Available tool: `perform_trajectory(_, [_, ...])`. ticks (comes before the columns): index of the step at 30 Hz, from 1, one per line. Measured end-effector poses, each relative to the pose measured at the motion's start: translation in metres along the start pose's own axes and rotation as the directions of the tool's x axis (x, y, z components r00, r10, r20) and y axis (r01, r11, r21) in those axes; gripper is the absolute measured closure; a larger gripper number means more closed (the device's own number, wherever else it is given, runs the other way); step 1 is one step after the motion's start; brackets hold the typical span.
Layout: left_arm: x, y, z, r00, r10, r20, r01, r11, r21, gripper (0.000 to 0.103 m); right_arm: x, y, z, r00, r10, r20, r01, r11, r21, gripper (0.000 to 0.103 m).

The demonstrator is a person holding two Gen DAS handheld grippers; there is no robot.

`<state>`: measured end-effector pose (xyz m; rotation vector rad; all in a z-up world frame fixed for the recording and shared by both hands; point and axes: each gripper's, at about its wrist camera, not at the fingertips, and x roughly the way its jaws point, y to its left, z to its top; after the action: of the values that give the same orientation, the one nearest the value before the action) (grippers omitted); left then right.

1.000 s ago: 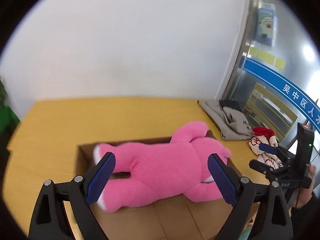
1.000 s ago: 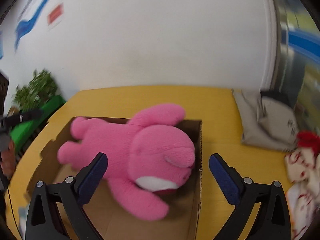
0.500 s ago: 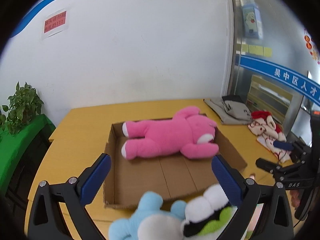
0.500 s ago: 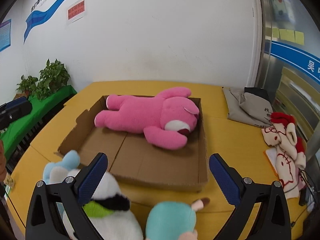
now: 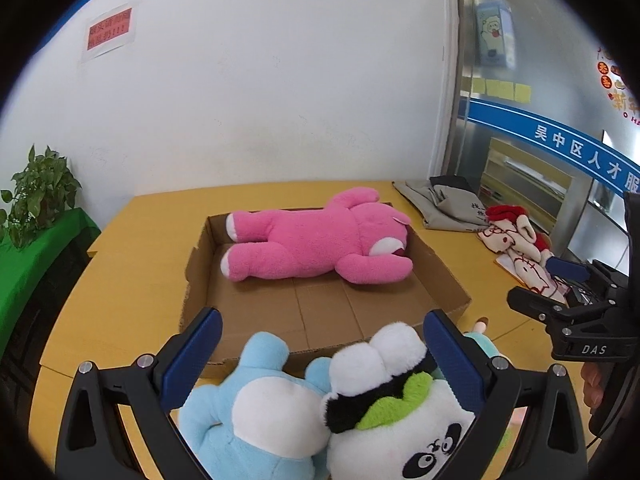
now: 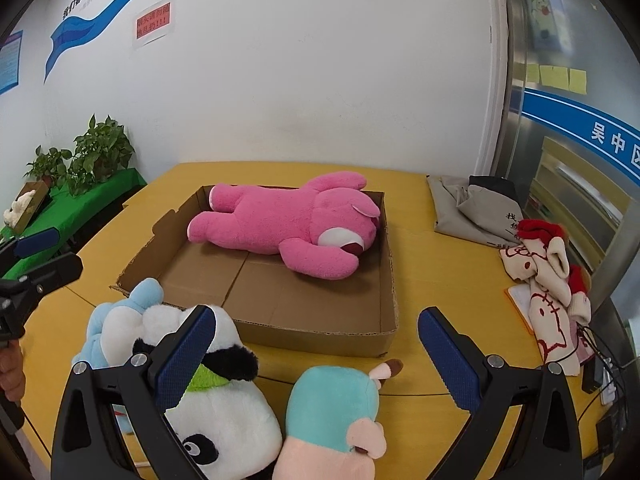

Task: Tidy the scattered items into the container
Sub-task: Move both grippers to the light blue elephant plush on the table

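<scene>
Both my grippers empty, jaws spread wide: left gripper (image 5: 320, 350), right gripper (image 6: 316, 346). Pink bear (image 6: 288, 222) lies along the far wall inside the box (image 6: 320, 334). Panda (image 6: 224, 412), blue toy (image 5: 256, 412) and teal toy (image 6: 332, 400) wait at the table's (image 6: 440, 276) near edge, just outside the box.

Pink plush bear (image 5: 320, 240) in cardboard tray (image 5: 444, 280); wide-spread left hand-held gripper (image 5: 320, 354) over blue plush (image 5: 256, 412) and panda plush (image 5: 400, 412).
</scene>
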<state>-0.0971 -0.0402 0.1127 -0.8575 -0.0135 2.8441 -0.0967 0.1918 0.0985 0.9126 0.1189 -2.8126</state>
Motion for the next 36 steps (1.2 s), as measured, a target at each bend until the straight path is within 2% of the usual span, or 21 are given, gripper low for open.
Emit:
perform_trajectory(16, [0.008, 0.000, -0.016, 0.999, 0.004, -0.041, -0.005, 1.000, -0.016, 0.002, 0.011, -0.002, -0.010, 0.999, 0.026, -0.025, -0.026, 1.000, 0.011, 0.000])
perform_trajectory(30, [0.013, 0.000, -0.022, 0.997, -0.024, -0.067, 0.022, 1.000, -0.021, 0.002, 0.012, -0.007, -0.016, 0.999, 0.027, -0.040, -0.027, 0.999, 0.022, 0.000])
perform_trajectory(32, [0.012, 0.004, -0.024, 0.997, -0.022, -0.071, 0.021, 1.000, -0.020, 0.002, 0.011, -0.008, -0.017, 0.998, 0.053, -0.042, -0.052, 0.998, 0.031, 0.000])
perform_trajectory(36, [0.006, 0.023, -0.033, 0.996, -0.017, -0.082, 0.013, 0.999, -0.039, 0.002, 0.008, -0.002, -0.015, 0.987, 0.156, -0.031, -0.154, 0.986, 0.060, 0.000])
